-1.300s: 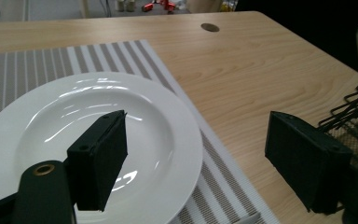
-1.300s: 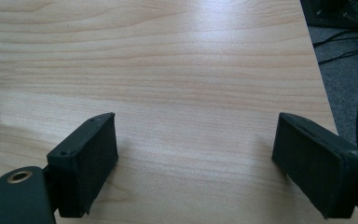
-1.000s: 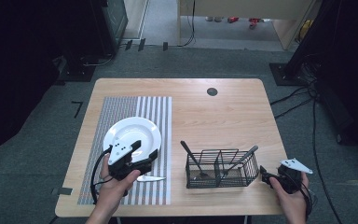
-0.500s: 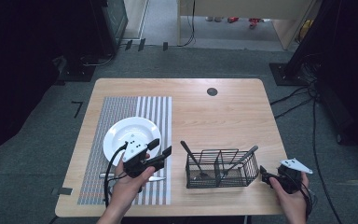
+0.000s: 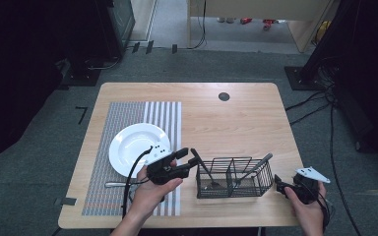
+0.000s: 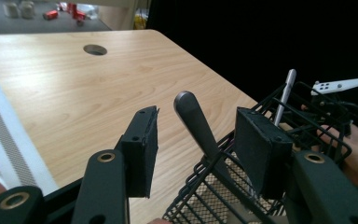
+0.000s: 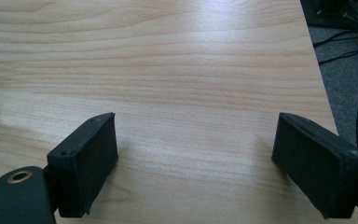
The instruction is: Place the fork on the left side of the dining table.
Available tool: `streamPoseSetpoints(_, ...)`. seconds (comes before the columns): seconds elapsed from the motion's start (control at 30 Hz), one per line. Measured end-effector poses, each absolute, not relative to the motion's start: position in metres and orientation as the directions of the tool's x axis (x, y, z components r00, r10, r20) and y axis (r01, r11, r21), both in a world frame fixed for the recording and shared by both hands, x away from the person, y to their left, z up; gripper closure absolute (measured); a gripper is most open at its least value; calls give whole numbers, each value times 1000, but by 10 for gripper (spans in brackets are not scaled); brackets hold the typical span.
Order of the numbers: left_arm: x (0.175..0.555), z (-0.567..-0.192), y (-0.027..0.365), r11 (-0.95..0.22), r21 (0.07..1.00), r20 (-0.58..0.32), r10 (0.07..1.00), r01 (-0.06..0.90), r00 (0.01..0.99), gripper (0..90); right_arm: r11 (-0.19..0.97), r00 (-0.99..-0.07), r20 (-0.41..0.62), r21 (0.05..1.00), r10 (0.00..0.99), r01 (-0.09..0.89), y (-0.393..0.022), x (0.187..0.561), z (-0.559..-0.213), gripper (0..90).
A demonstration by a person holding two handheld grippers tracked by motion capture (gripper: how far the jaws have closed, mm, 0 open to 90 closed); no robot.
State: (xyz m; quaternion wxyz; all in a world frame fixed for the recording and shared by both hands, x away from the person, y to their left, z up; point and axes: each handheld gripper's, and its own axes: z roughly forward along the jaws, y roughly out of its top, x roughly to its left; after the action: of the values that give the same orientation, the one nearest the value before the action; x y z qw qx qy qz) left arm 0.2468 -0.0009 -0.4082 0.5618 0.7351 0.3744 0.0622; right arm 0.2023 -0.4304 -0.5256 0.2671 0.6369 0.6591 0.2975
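Since the earlier frame the left gripper (image 5: 189, 160) has been carried right, off the plate (image 5: 134, 146), to the wire basket (image 5: 232, 177). Its jaws are spread around a grey utensil handle (image 6: 193, 121), untouched, slanting up-left from the near compartment. The right gripper (image 7: 196, 158) is held open over bare table (image 7: 177, 56), farther off. No writing is legible.

Even overhead light falls on the table (image 5: 236, 123); the surroundings sink into near black; a pale sheen glares across the wood in the right gripper view; close jaws look soft; the high view is slightly grainy.
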Motion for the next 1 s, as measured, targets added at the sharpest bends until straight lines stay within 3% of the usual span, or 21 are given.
streamPoseSetpoints(0.23,256,-411,-6,-84,833,-400,591,547,701,651,17,-53,27,733,998,680,-430,202,-526,139)
streamPoseSetpoints(0.3,257,-409,-6,-70,827,-427,566,557,705,765,18,-55,27,733,998,680,-430,202,-526,138)
streamPoseSetpoints(0.37,258,-408,-5,-65,825,-445,536,561,717,796,18,-55,27,733,998,680,-430,202,-526,138)
streamPoseSetpoints(0.7,258,-400,-14,-78,830,-475,421,553,773,862,19,-56,27,732,998,681,-430,202,-526,138)
streamPoseSetpoints(1.0,261,-396,-19,-98,826,-473,416,555,777,875,18,-57,29,731,998,682,-430,202,-525,138)
